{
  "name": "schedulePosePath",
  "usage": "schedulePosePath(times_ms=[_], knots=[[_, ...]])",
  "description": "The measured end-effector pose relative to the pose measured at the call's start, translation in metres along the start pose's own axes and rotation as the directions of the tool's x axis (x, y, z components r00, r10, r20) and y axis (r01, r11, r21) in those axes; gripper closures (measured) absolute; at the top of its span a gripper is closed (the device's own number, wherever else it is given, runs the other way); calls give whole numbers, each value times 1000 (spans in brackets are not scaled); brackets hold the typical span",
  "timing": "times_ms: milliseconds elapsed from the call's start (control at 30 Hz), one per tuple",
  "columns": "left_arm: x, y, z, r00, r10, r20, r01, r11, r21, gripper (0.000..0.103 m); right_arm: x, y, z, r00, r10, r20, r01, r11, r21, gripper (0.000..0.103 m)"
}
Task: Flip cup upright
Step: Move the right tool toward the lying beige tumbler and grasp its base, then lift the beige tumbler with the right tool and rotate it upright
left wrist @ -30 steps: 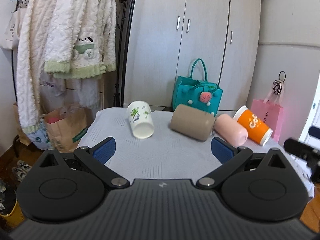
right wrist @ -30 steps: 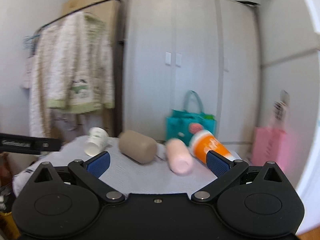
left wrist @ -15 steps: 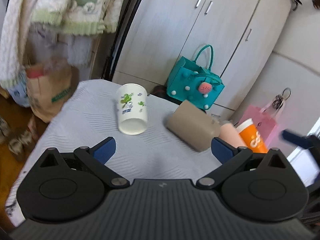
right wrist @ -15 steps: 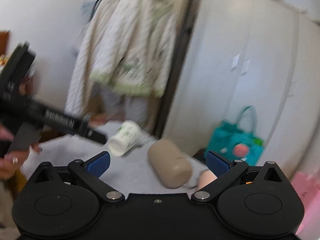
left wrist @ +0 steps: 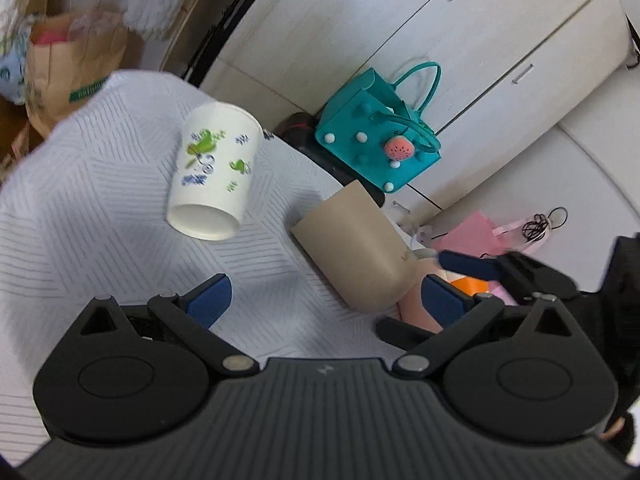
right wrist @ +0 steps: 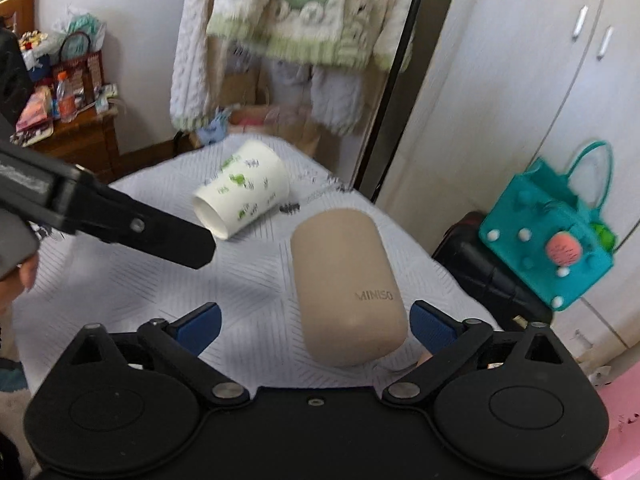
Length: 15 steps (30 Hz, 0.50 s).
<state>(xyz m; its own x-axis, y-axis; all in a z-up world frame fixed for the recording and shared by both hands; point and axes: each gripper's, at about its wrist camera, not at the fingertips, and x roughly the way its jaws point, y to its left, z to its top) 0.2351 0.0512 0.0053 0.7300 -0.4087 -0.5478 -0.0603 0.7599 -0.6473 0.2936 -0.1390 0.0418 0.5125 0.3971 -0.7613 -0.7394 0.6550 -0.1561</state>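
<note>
Left wrist view: a brown paper bag (left wrist: 72,56) stands on the floor at far left with something pink showing at its top. On the table (left wrist: 80,208), covered by a pale ribbed cloth, a white cup (left wrist: 212,176) with green leaf prints lies on its side, its long axis running away from the camera, flat base nearest. To its right a beige cup (left wrist: 356,248) lies on its side too, base end toward the right. Behind it stands a teal handbag (left wrist: 376,148); its contents are hidden. The left claw (left wrist: 324,300) hangs over the cloth with its blue pads wide apart, clasping nothing. Right wrist view: the right claw (right wrist: 316,324) is spread wide, the beige cup's rounded base between its pads, untouched.
</note>
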Motion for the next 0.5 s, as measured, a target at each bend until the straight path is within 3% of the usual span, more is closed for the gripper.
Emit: schedulePosePath(times_ms=[200,367,500], knots=[[12,-1,2,999,-26,-38,25,999,-34,1,30,-15,2,999,3,-34,-5,998,-64,10],[15,3,2,1000,2,-25,-4,998,-62,1,52,-24,1,997,19,-74,-25,996,-80,9],[14,4,2,999,38,-4,-38,998,-44,1,58,-31,3,996,47,-70,-51,998,-46,19]])
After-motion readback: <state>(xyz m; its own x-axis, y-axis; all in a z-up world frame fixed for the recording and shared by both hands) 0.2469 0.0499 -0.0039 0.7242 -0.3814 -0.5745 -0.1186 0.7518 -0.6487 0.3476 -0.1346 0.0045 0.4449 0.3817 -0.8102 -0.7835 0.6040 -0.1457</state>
